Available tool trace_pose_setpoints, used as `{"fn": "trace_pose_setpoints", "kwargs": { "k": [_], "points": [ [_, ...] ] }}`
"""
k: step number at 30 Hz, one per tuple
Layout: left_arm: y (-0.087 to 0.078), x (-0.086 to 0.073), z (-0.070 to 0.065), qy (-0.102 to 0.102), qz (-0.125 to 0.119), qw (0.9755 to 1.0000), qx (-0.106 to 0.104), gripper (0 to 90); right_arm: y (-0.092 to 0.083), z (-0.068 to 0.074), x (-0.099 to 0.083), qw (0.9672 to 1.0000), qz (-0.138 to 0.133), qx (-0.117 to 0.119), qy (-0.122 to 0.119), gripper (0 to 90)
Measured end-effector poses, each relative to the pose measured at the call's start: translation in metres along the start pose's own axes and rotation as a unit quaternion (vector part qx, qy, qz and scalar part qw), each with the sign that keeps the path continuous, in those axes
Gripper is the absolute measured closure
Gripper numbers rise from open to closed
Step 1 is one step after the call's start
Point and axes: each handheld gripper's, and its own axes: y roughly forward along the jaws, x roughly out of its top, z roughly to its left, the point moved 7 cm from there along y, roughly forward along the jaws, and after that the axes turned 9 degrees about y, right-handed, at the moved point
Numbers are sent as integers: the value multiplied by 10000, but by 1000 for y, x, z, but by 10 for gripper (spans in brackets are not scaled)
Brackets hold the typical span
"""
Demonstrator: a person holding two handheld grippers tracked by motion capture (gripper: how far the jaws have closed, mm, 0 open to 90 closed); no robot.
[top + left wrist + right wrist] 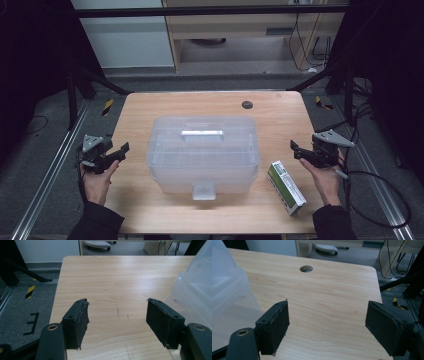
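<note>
A translucent plastic storage box (202,152) with a closed lid, a top handle and a front latch stands in the middle of the wooden table (145,107). A green and white carton (285,187) lies flat to its right, near the front edge. My left gripper (119,151) hovers at the table's left edge, open and empty; its black pads (80,322) frame bare wood, with the box's wall (193,287) at the right. My right gripper (296,150) is held open at the right side, just beyond the carton. Its pads (275,326) stand wide apart over bare wood, the box (227,287) to the left.
A round cable hole (247,105) sits in the table's far right part. Dark frame struts (100,80) slant down at both far corners. Grey carpet, floor rails and loose cables (380,200) surround the table. A wheeled base (97,244) stands on the floor beyond.
</note>
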Motion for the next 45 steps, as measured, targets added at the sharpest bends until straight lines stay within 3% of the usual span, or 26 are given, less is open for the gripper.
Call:
{"fn": "trace_pose_setpoints", "kwargs": {
  "k": [4,14,29,45],
  "points": [
    [-5,8,-7,75,-49,9999,-134,322,-7,5,4,10000,-45,75,-3,193],
    [-19,23,-20,453,-160,9987,-150,293,-20,18,12,9997,-30,220,-59,184],
    [-30,36,-34,675,-224,9968,-356,278,-30,37,19,9985,-23,471,-273,183],
    [-52,63,-49,1120,-502,9907,-594,289,-28,35,17,9981,95,528,-291,176]
  ]
}}
